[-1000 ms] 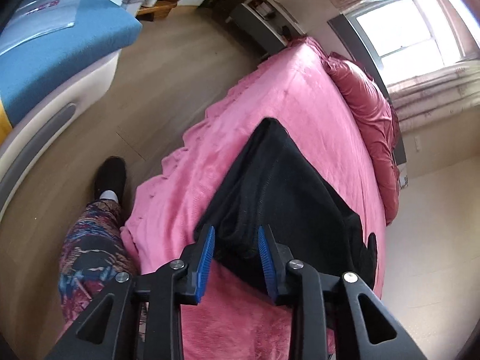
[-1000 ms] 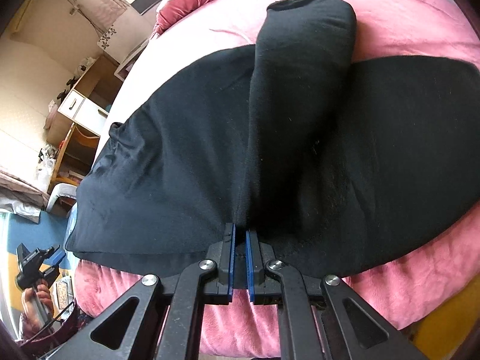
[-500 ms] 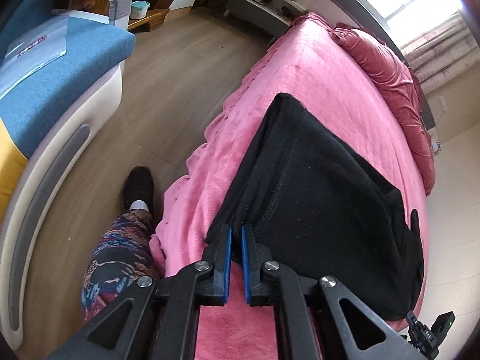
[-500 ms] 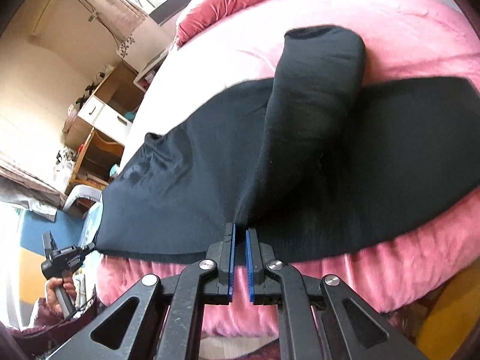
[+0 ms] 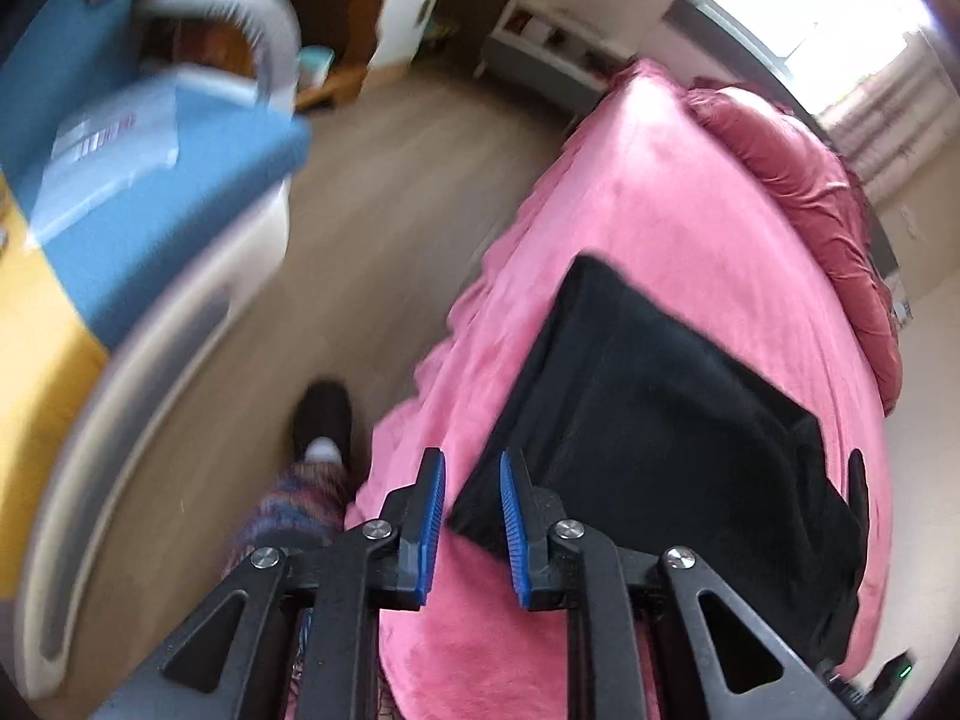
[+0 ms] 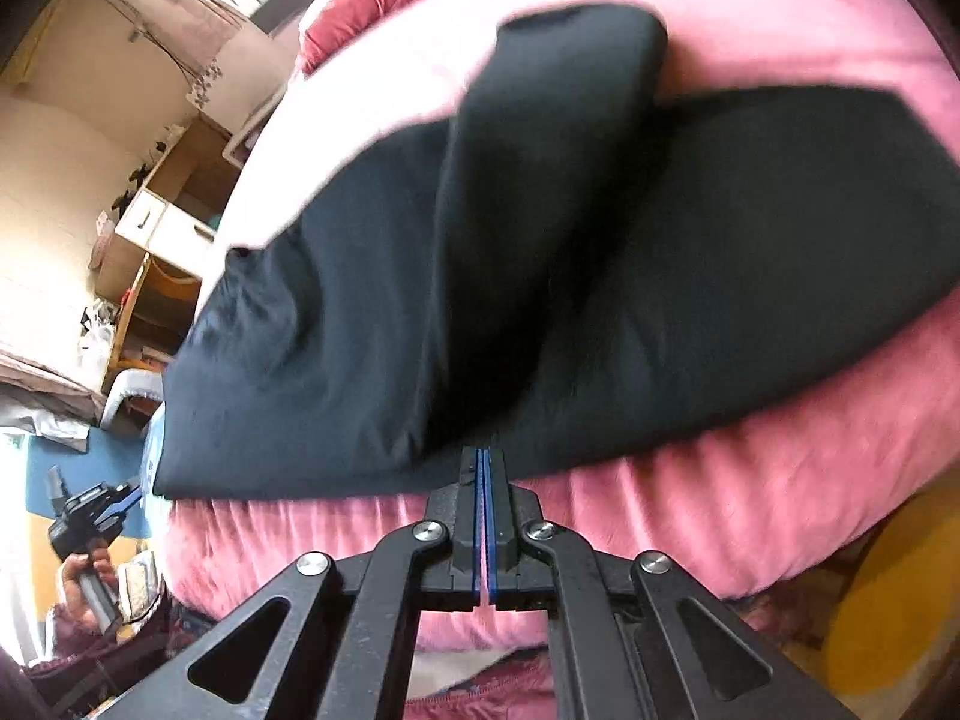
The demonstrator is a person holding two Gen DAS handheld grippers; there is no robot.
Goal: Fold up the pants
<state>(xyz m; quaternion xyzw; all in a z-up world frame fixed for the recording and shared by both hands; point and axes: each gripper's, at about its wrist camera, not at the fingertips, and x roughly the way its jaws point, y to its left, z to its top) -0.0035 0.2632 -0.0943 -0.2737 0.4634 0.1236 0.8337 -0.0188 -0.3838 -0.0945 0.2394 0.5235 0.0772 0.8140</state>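
Observation:
Black pants [image 5: 654,420] lie flat on a pink bed [image 5: 660,204]. In the left wrist view my left gripper [image 5: 471,495] is open and empty, just off the near left corner of the pants. In the right wrist view the pants [image 6: 540,276] spread wide with a raised fold running up the middle. My right gripper [image 6: 483,465] is shut at the near edge of the pants, at the foot of that fold; whether it still pinches cloth is hard to tell. The left gripper also shows in the right wrist view [image 6: 90,516], at the far left.
A dark pink pillow [image 5: 798,180] lies at the head of the bed. Left of the bed is wooden floor [image 5: 372,192] and a blue and yellow seat [image 5: 120,180]. The person's patterned leg and black shoe [image 5: 321,414] stand beside the bed. Drawers and shelves [image 6: 156,234] stand beyond it.
My left gripper shut on the pants corner half a second ago; now it is open and drawn back to the left. My right gripper stays shut, lower at the pants' near edge.

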